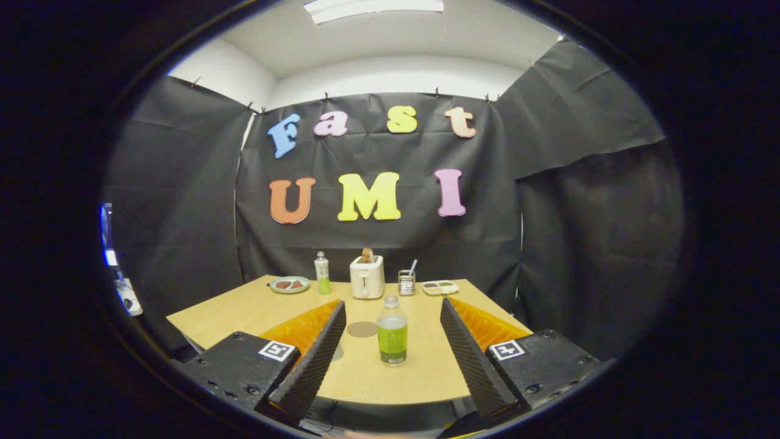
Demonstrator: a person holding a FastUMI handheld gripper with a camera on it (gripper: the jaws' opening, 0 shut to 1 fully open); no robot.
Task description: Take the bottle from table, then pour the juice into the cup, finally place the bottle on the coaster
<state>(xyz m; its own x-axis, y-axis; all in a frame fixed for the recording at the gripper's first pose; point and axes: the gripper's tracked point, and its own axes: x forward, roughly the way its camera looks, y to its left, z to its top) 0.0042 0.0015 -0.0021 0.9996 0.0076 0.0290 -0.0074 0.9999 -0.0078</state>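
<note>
Gripper view: looks along a light wooden table (244, 317) toward the black cloth back wall (365, 244).
Gripper: gripper (393, 320) spread wide above the near part of the table, holding nothing.
Bottle: bottle (392, 330) stands upright between the two fingers, touching neither; clear, capped, green juice in its lower half.
Coaster: round brownish coaster (362, 329) lies flat just left of the bottle and slightly farther off.
Cup: something pale shows at the inner edge of the left finger; cannot tell what it is.
Far row, left to right: plate (289, 285) with dark pieces, second small bottle (322, 274) with green liquid, white toaster (367, 276) with bread in its slot, small holder (406, 282) with a utensil, white tray (440, 287) with compartments.
Room: black cloth hangs on three sides, white wall and ceiling above it, a ceiling light (373, 7) lit.
</note>
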